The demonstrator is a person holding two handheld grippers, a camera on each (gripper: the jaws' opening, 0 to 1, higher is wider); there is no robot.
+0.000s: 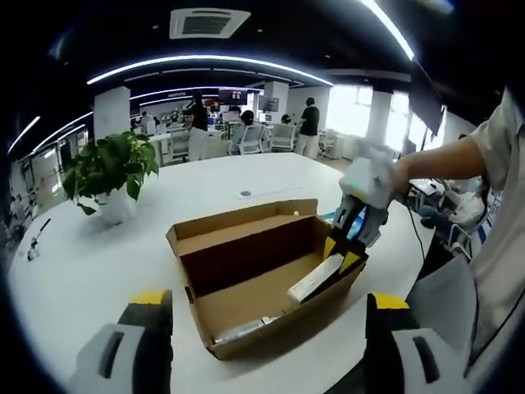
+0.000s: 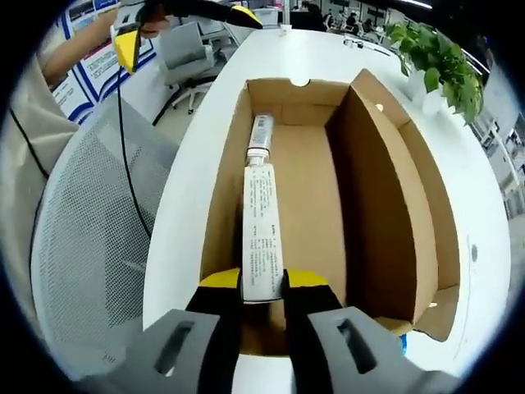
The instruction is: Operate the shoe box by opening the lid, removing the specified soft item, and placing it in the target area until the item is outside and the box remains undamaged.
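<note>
Fine print covers the white tube (image 2: 262, 238) in the shoe box (image 2: 385, 246), too small to read.

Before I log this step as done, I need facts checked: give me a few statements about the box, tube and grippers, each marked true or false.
1. The brown cardboard shoe box has its lid open. True.
2. The right gripper is clamped on the white printed tube. True.
3. The tube is already outside the box. False: it lies inside, along one wall.
4. The left gripper grips the box. False: its jaws are open, short of it.
5. A potted green plant stands on the white table. True.
</note>
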